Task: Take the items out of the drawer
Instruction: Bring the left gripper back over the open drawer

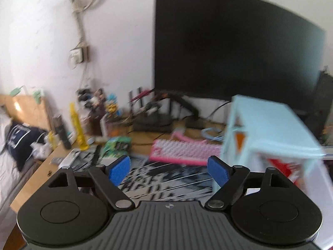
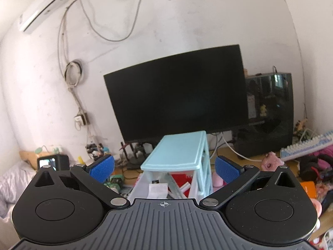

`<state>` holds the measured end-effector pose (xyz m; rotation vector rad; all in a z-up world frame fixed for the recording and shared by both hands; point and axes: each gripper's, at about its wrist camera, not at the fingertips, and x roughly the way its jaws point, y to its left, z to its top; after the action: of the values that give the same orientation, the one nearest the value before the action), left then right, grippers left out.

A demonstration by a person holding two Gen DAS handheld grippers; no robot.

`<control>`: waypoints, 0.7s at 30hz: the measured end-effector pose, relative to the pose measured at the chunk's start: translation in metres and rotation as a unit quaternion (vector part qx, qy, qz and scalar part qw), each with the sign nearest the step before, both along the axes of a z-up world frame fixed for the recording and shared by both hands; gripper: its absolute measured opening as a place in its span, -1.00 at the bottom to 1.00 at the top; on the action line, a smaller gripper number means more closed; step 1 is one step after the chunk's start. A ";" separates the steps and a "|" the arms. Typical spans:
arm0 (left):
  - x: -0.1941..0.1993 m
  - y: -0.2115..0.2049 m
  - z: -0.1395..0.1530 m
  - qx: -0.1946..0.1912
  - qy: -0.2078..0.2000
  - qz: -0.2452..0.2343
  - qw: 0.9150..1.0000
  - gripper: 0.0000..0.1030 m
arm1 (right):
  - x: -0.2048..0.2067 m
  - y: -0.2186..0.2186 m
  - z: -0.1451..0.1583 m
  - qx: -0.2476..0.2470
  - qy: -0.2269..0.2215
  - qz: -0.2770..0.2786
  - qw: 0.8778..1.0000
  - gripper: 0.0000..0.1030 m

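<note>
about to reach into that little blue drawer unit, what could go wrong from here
The drawer unit looks light, so a tug on its open top drawer could tip it.
The pink keyboard and cables sit close beside it and could snag.
Both the left hand-held gripper and the right hand-held gripper are open and empty.

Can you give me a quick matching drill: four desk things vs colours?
Things:
1. drawer unit
2. monitor
3. keyboard left of the unit
4. pads on the right gripper

Colours:
A. black
B. dark blue
C. pale blue
D. pink

Pairs: 1-C, 2-A, 3-D, 4-B
</note>
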<state>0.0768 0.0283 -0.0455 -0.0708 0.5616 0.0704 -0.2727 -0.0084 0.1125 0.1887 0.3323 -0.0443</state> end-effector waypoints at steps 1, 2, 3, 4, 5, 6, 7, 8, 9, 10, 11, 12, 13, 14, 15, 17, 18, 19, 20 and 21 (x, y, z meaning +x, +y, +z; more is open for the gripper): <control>-0.004 -0.006 0.005 -0.003 -0.005 -0.008 1.000 0.68 | -0.002 -0.001 -0.001 0.003 0.000 -0.003 1.000 1.00; -0.007 -0.012 0.010 -0.003 -0.011 -0.016 1.000 0.69 | -0.005 -0.002 -0.001 0.005 -0.002 -0.004 1.000 1.00; -0.011 -0.019 0.014 -0.004 -0.016 -0.025 1.000 0.73 | -0.007 -0.002 -0.001 0.005 -0.004 -0.005 1.000 1.00; -0.014 -0.025 0.017 -0.005 -0.022 -0.034 0.999 0.75 | -0.009 -0.002 -0.001 0.004 -0.006 -0.005 1.000 1.00; -0.017 -0.032 0.020 -0.008 -0.026 -0.046 0.999 0.78 | -0.011 -0.002 0.000 0.004 -0.008 -0.005 1.000 1.00; -0.019 -0.039 0.021 -0.009 -0.026 -0.057 0.998 0.83 | -0.012 -0.003 -0.001 0.004 -0.009 -0.006 1.000 1.00; -0.021 -0.046 0.022 -0.009 -0.025 -0.067 0.997 0.86 | -0.013 -0.003 -0.001 0.005 -0.009 -0.008 1.000 1.00; -0.023 -0.052 0.022 -0.009 -0.024 -0.077 0.997 0.91 | -0.014 -0.004 -0.002 0.006 -0.009 -0.010 1.000 1.00; -0.025 -0.059 0.022 -0.008 -0.019 -0.088 0.996 0.95 | -0.014 -0.006 -0.002 0.008 -0.010 -0.012 1.000 1.00; -0.027 -0.065 0.021 -0.006 -0.014 -0.099 0.995 0.95 | -0.015 -0.007 -0.003 0.008 -0.010 -0.015 1.000 1.00; -0.027 -0.072 0.020 -0.004 -0.007 -0.109 0.994 0.95 | -0.015 -0.007 -0.003 0.006 -0.009 -0.018 1.000 1.00; -0.028 -0.079 0.019 0.000 -0.001 -0.117 0.993 0.95 | -0.015 -0.007 -0.003 0.003 -0.008 -0.021 1.000 1.00; -0.030 -0.086 0.019 0.002 0.003 -0.126 0.992 0.95 | -0.015 -0.007 -0.004 0.000 -0.007 -0.023 1.000 1.00; -0.029 -0.091 0.017 0.003 0.009 -0.132 0.991 0.95 | -0.014 -0.008 -0.004 -0.003 -0.003 -0.025 1.000 1.00; -0.029 -0.097 0.016 0.004 0.016 -0.138 0.990 0.95 | -0.013 -0.008 -0.005 -0.007 0.001 -0.027 1.000 1.00; -0.027 -0.108 0.013 0.009 0.030 -0.146 0.989 0.95 | -0.011 -0.009 -0.007 -0.011 0.009 -0.033 0.999 1.00; -0.027 -0.113 0.010 0.009 0.038 -0.149 0.988 0.95 | -0.010 -0.011 -0.008 -0.012 0.014 -0.034 0.999 1.00; -0.026 -0.117 0.008 0.009 0.045 -0.151 0.987 0.95 | -0.009 -0.012 -0.009 -0.012 0.018 -0.036 0.999 1.00; -0.023 -0.120 0.005 0.010 0.053 -0.152 0.987 0.95 | -0.008 -0.014 -0.010 -0.013 0.021 -0.039 0.999 1.00; -0.022 -0.122 0.002 0.008 0.063 -0.152 0.986 0.95 | -0.007 -0.015 -0.011 -0.012 0.023 -0.041 0.999 1.00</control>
<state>0.0553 -0.0942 -0.0435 0.0363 0.6927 -0.2200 -0.2795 -0.0237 0.1016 0.1785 0.3705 -0.1342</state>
